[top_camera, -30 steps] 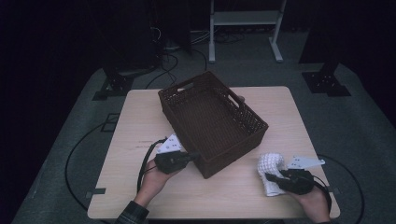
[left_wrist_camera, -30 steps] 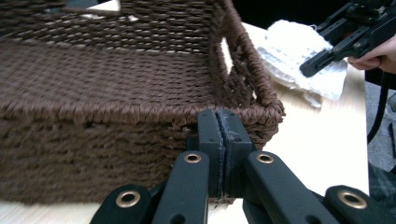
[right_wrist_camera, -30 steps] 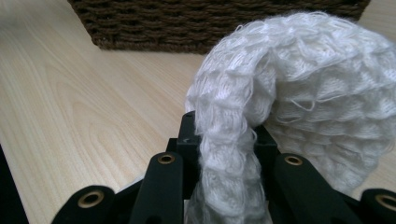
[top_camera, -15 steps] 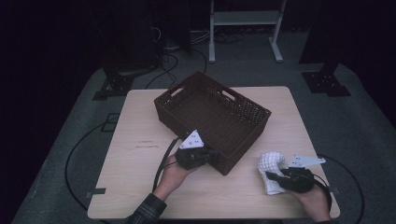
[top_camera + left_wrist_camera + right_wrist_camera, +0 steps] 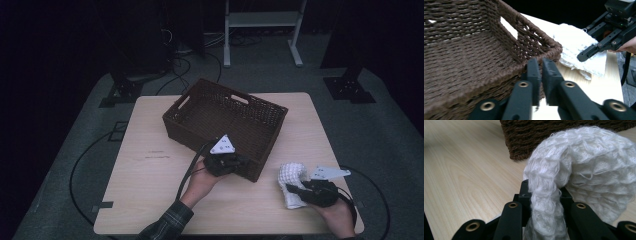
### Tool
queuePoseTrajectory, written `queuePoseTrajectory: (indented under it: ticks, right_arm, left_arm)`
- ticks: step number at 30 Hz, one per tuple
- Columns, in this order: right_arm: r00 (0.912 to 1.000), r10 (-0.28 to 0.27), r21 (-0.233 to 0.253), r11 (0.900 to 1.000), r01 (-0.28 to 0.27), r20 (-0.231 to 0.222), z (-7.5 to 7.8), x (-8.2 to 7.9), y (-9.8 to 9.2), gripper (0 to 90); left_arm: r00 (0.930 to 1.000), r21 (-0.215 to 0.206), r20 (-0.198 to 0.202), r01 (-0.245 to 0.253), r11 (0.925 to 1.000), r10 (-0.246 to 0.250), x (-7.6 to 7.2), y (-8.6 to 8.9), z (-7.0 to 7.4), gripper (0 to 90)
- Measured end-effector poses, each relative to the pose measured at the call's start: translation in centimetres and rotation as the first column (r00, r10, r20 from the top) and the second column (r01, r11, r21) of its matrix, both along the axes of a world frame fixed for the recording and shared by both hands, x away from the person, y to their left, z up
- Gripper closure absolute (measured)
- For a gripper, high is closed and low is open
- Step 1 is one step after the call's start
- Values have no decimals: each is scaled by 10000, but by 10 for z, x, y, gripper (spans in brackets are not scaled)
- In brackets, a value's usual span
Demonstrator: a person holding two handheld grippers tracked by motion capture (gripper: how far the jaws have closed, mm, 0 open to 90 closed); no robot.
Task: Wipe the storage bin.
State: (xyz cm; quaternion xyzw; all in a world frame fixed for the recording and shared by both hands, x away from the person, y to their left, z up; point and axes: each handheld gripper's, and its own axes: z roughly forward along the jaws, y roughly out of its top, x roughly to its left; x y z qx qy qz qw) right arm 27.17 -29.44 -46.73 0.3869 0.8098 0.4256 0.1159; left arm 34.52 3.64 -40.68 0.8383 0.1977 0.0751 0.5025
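Observation:
A dark brown woven basket (image 5: 190,136) with cut-out handles sits slightly turned in the middle of the light wooden table (image 5: 145,195). My left gripper (image 5: 241,165) is at the basket's near right corner. In the left gripper view it (image 5: 541,68) is shut on the basket rim (image 5: 549,50). Nothing lies on the part of the basket's floor that shows. A white knitted cloth (image 5: 291,176) lies bunched near the table's front right. My right gripper (image 5: 294,189) is shut on a fold of it (image 5: 546,192), and the cloth (image 5: 594,165) arches up over the jaws.
The table's left half is bare wood, with a faint mark (image 5: 157,156). The cloth lies close to the basket's right corner (image 5: 516,152). Behind the table stand a white frame (image 5: 260,20) and black stand bases (image 5: 350,90). Cables (image 5: 80,165) run over the grey floor.
The basket has swung round on the table, its long side now lying more across. My left gripper went rightward with its near corner. The right gripper and cloth have hardly moved.

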Motion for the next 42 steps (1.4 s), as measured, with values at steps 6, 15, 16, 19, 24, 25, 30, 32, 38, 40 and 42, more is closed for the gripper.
queuePoseTrajectory:
  ticks: [6, 15, 16, 19, 24, 25, 30, 32, 38, 40, 42]
  right_arm:
    - [10000, -43, 52, 10000, 44, -18, 0, 0, -1, 720]
    - [9999, -110, 101, 9999, 109, 20, 0, 1, -1, 720]
    - [9999, -129, 121, 9998, 129, -3, 0, 1, -1, 720]
    - [9999, -138, 133, 9998, 137, 64, 1, 2, -2, 720]
    - [9997, -231, 223, 9995, 229, 92, 1, 3, -3, 723]
    - [9996, -285, 228, 9993, 283, 89, 1, 3, -3, 723]
    - [9982, -590, 232, 9980, 589, 64, 2, 2, -6, 724]
    - [9981, -620, 326, 9975, 619, 3, 1, 3, -8, 724]
    - [9967, -813, 458, 9956, 814, -48, 0, 5, -9, 724]
    - [9968, -796, 417, 9960, 796, -10, 0, 4, -10, 723]
    - [9970, -772, 351, 9964, 770, 31, 1, 3, -11, 721]
  left_arm:
    - [9978, 148, 129, -657, 9977, 655, 9, 23, 18, 702]
    - [9789, 579, 398, -2027, 9775, 2007, 42, 72, 40, 543]
    - [9752, 645, 435, -2196, 9734, 2171, 46, 79, 42, 531]
    - [9616, 827, 546, -2729, 9585, 2691, 61, 96, 44, 509]
    - [9401, 1051, 639, -3401, 9345, 3350, 83, 124, 46, 488]
    - [9364, 1115, 675, -3501, 9300, 3444, 87, 128, 47, 489]
    - [9094, 1383, 932, -4151, 8992, 4054, 109, 151, 48, 489]
    - [8951, 1233, 873, -4452, 8869, 4371, 119, 160, 47, 488]
    - [8614, 1414, 812, -5079, 8498, 5013, 152, 178, 41, 498]
    - [8513, 1571, 727, -5243, 8369, 5196, 162, 182, 37, 510]
    - [8395, 1524, 712, -5428, 8259, 5386, 169, 187, 32, 552]
